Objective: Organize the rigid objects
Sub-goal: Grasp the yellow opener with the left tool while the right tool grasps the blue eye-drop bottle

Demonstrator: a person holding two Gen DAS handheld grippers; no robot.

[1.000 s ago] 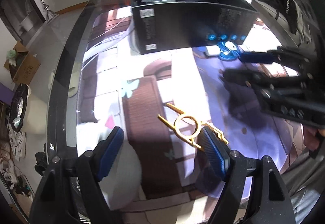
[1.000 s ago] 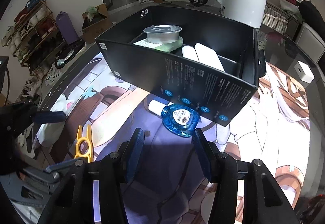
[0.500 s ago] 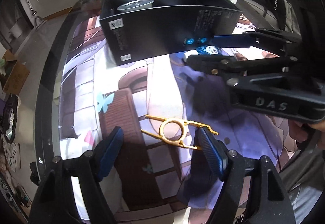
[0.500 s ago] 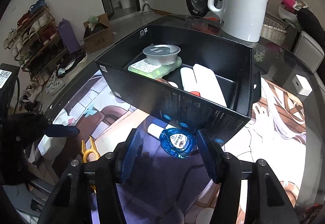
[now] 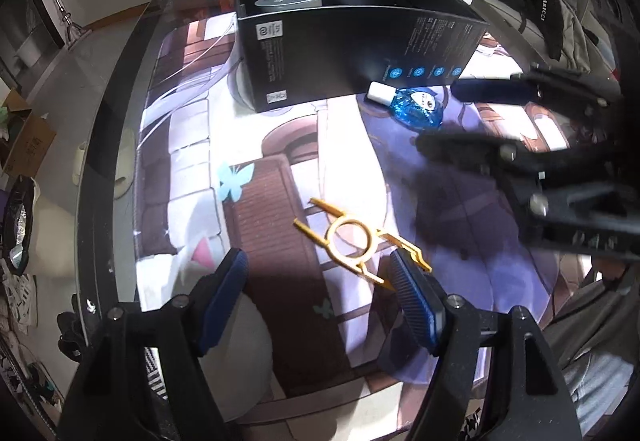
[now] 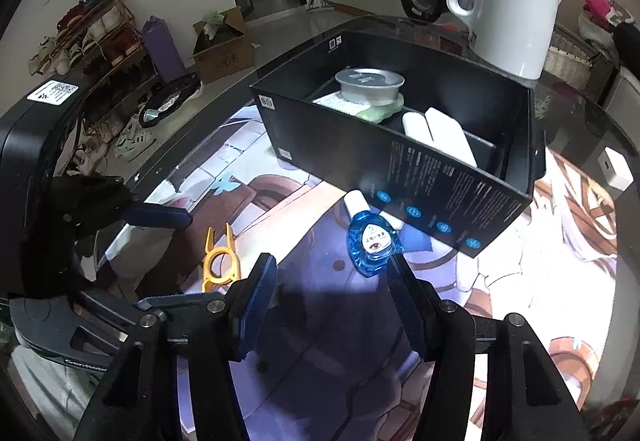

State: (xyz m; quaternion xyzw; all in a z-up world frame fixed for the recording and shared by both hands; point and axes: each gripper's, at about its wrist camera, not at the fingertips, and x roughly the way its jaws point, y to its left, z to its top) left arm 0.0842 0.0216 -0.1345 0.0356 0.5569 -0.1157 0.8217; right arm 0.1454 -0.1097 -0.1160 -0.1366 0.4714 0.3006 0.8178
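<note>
A flat yellow tool with a ring in its middle point(image 5: 352, 245) lies on the printed mat. My left gripper point(image 5: 320, 281) is open over it, and the tool's end lies by the right finger point(image 5: 412, 301). A blue bottle point(image 6: 372, 245) with a white cap point(image 6: 356, 201) lies in front of the black box point(image 6: 400, 161). My right gripper point(image 6: 332, 289) is open just short of it, its right finger point(image 6: 404, 301) close to the bottle's base. The left wrist view shows the bottle point(image 5: 416, 105) just beyond the right gripper point(image 5: 472, 119). The right wrist view shows the tool point(image 6: 218, 261) by the left gripper point(image 6: 172, 257).
The black box point(image 5: 340, 53) holds a round silver tin point(image 6: 370, 81), a green pack and white items point(image 6: 440, 133). A white kettle point(image 6: 504, 1) stands behind it and a small white cube point(image 6: 616, 169) lies at the right. The round glass table's edge point(image 5: 120, 161) curves along the left.
The right gripper's jaws have spread a little wider and the bottle now lies nearer its right finger. The left jaws have narrowed slightly over the yellow tool.
</note>
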